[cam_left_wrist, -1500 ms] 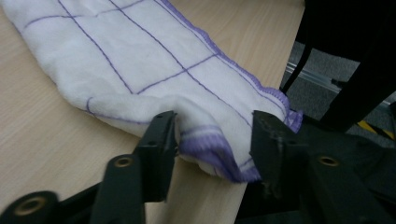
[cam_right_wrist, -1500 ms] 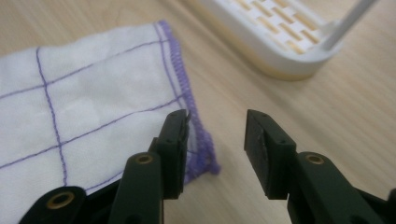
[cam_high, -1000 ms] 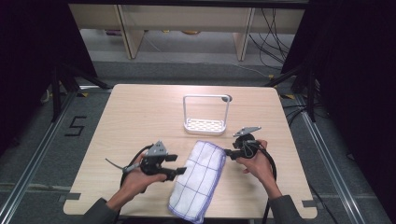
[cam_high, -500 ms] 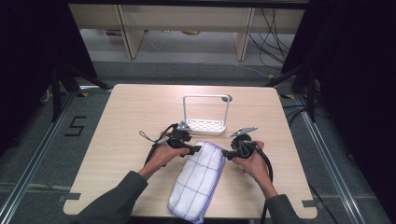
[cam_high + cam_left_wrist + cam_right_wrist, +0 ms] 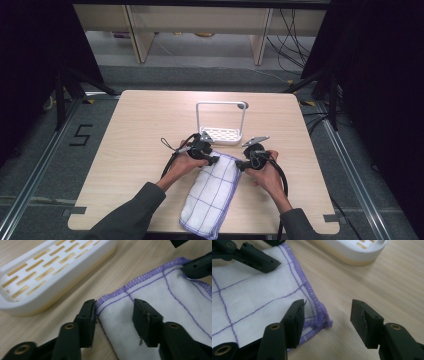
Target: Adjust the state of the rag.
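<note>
White cloth [image 5: 212, 192] on table [image 5: 135, 135], before rack [image 5: 222, 134] | floor "5" [image 5: 80, 135], high view | left gripper [image 5: 115, 315] closing astride corner, seemingly unclamped | right gripper [image 5: 327, 320] opening astride other corner

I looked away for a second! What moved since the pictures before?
The left claw slid from the cloth's left side up to its far left corner, and its jaws have just been closing around that corner. The right claw, its jaws opening a bit, cloth and white rack stayed put.
</note>
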